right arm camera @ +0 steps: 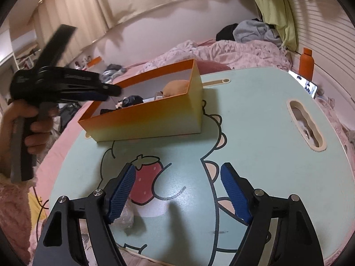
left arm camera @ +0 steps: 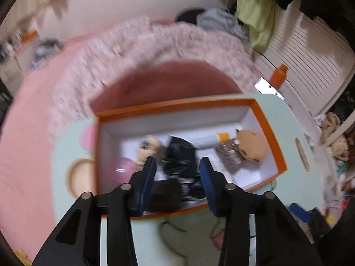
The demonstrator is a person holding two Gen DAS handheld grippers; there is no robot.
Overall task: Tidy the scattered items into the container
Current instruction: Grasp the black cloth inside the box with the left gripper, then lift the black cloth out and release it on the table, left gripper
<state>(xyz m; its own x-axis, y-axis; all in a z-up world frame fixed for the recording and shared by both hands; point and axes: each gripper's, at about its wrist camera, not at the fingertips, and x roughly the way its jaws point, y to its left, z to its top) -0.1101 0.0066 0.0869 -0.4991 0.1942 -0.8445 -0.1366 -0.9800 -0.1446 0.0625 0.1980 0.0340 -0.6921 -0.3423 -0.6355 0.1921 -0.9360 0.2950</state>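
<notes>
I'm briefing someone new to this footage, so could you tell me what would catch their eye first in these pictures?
The orange-rimmed box stands out first, sitting at the far left of the mint-green cartoon table, already holding a tan plush toy at its right end and a crumpled black item mid-box. The left gripper hangs over the box with nothing between its pads. The right gripper is open above the printed strawberry.

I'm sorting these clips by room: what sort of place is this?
Most likely a bedroom: a small cartoon-print table holding an orange box sits on a bed with a pink quilt, clothes piled behind, curtains along the wall.
</notes>
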